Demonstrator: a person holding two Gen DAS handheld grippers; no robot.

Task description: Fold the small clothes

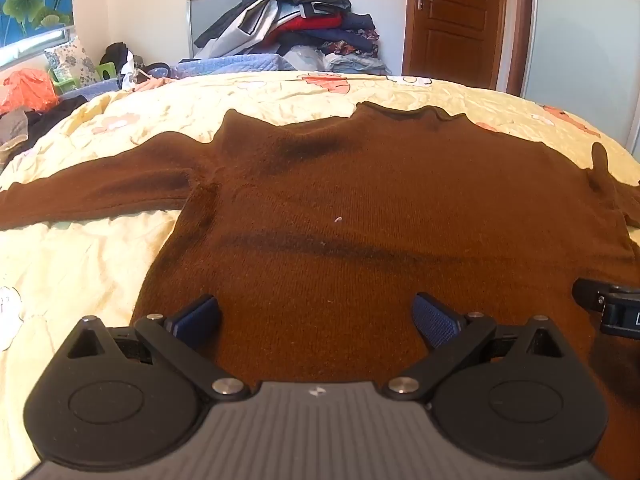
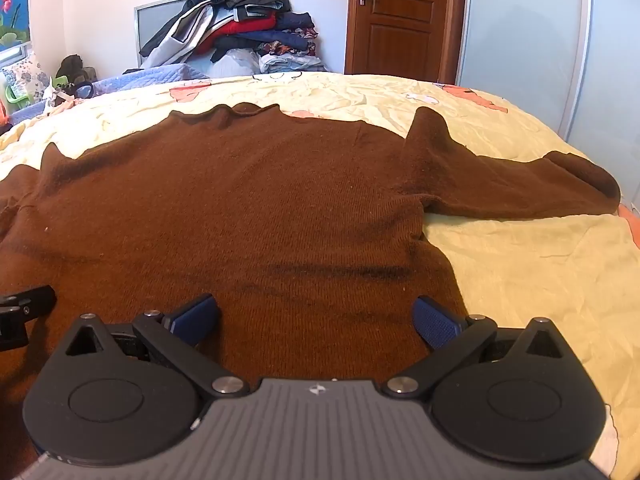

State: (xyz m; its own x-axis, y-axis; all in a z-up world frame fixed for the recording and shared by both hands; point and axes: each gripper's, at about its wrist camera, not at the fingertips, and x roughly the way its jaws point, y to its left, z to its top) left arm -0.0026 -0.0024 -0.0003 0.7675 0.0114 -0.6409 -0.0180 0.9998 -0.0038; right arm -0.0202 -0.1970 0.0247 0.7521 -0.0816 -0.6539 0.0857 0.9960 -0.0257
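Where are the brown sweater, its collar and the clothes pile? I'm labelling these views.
brown sweater (image 1: 380, 208): left wrist view, middle of the chest.
collar (image 2: 244, 110): right wrist view, rolled neck edge.
clothes pile (image 1: 304, 12): left wrist view, stacked garments' centre.

Brown sweater (image 1: 360, 208): knit wool-like cloth, fine ribbed weave, matt, slightly fuzzy, lint specks.
Bedspread (image 1: 80, 264): pale yellow cotton-like cloth, printed pattern, matt, creased.
Left tool (image 1: 316, 320): matt black plastic housing, grey ridged plastic centre plate, bright metal pivot pins; pads (image 1: 434, 320) blue, textured, rubber-like.
Right tool (image 2: 316, 320): same make, same finishes.
Door (image 1: 456, 20), 1 o'clock: varnished wood, semi-gloss, metal handle.
Clothes pile (image 1: 304, 20), 12 o'clock: mixed fabrics, some with slight sheen.
Wardrobe panel (image 2: 520, 20): smooth, frosted look.
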